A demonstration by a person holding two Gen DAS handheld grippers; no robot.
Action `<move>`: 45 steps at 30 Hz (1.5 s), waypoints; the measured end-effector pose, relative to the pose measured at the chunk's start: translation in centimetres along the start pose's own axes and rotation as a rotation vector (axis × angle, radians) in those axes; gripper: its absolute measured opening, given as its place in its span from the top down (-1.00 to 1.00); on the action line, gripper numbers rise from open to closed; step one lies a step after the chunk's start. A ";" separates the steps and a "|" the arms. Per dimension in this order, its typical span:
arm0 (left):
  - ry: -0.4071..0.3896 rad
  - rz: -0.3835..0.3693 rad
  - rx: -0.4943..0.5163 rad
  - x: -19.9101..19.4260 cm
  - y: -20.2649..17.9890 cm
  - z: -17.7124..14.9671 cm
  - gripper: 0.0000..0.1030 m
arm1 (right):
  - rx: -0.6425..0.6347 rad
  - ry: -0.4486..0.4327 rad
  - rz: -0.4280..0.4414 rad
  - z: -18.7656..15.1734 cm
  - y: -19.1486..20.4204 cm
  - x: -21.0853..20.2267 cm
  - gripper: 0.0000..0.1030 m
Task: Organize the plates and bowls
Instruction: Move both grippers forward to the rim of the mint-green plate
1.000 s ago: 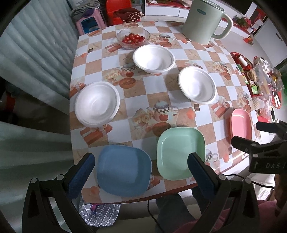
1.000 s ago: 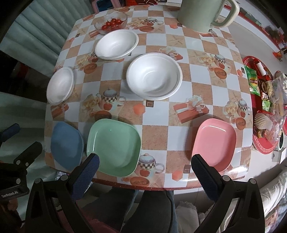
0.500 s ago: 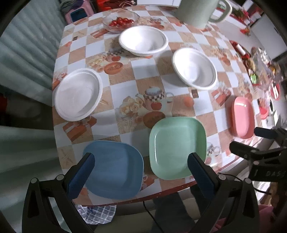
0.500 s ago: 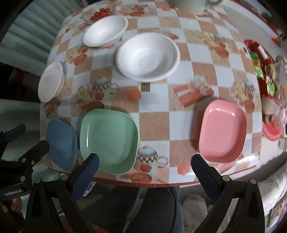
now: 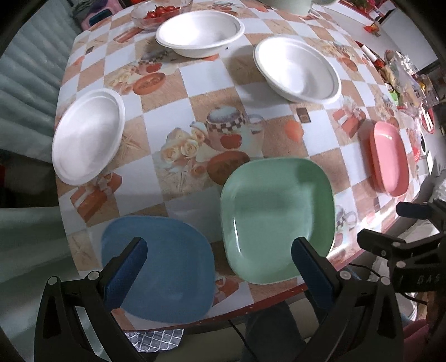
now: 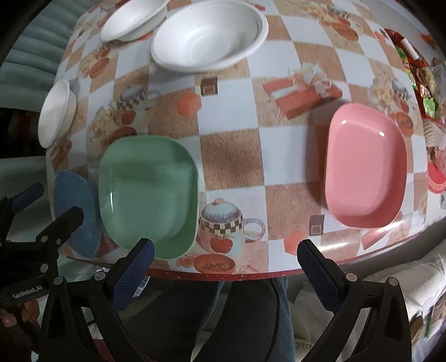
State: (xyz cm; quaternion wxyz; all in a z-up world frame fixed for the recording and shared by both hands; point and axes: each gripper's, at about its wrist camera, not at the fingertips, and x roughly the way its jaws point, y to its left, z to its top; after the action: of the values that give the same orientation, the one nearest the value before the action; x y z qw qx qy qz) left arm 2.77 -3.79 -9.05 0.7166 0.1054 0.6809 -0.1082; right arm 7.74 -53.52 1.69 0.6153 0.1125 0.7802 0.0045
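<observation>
Three square plates lie along the table's near edge: a blue plate at the left, a green plate in the middle, a pink plate at the right. Three white bowls sit farther back: one at the left, one at the far centre and one at the right. My left gripper hangs open just above the near rims of the blue and green plates. My right gripper is open over the table edge, between the green plate and the pink one. Neither holds anything.
A glass bowl of cherry tomatoes stands at the far left of the patterned tablecloth. Snack packets on a red tray crowd the right side. The person's legs are under the near edge.
Both grippers have come lower and nearer to the table's front edge, so the plates look larger. Nothing on the table has moved and both stay open.
</observation>
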 end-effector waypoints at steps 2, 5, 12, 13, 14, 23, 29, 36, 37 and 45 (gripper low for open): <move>0.003 0.021 0.006 0.5 0.2 -0.1 -1.00 | 0.004 0.001 -0.001 0.0 0.0 0.6 -1.00; 0.000 0.026 0.013 0.9 0.5 0.3 -1.00 | 0.004 -0.006 -0.012 0.1 0.2 1.3 -1.00; -0.018 0.054 0.131 1.9 -0.8 2.0 -1.00 | 0.041 0.012 -0.028 -0.4 0.3 3.2 -1.00; -0.012 0.055 0.148 2.2 -1.0 2.2 -1.00 | 0.046 0.012 -0.025 -0.3 0.3 3.4 -1.00; -0.011 0.055 0.158 2.4 -1.2 2.4 -1.00 | 0.051 0.006 -0.027 -0.4 0.1 3.9 -1.00; 0.038 0.061 0.193 5.2 -2.1 3.5 -0.95 | 0.033 -0.051 -0.092 -0.2 0.3 6.5 -1.00; 0.078 0.038 0.195 6.9 -2.8 4.5 -0.79 | 0.028 -0.055 -0.085 0.3 0.8 8.0 -1.00; 0.136 0.035 0.201 9.0 -4.2 4.6 -0.51 | 0.020 -0.036 -0.007 0.8 1.4 10.9 -0.33; 0.134 0.032 0.199 9.1 -4.5 4.7 -0.50 | 0.017 -0.036 -0.010 0.3 1.6 10.7 -0.33; 0.167 0.005 0.150 9.6 -5.4 4.8 -0.50 | -0.024 -0.050 0.014 1.3 2.8 12.1 0.01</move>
State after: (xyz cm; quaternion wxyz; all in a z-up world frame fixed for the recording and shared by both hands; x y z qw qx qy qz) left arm 6.19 -10.43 -18.37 0.6476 0.1692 0.7281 -0.1481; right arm 6.82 -48.82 -9.78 0.6359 0.1106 0.7637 0.0154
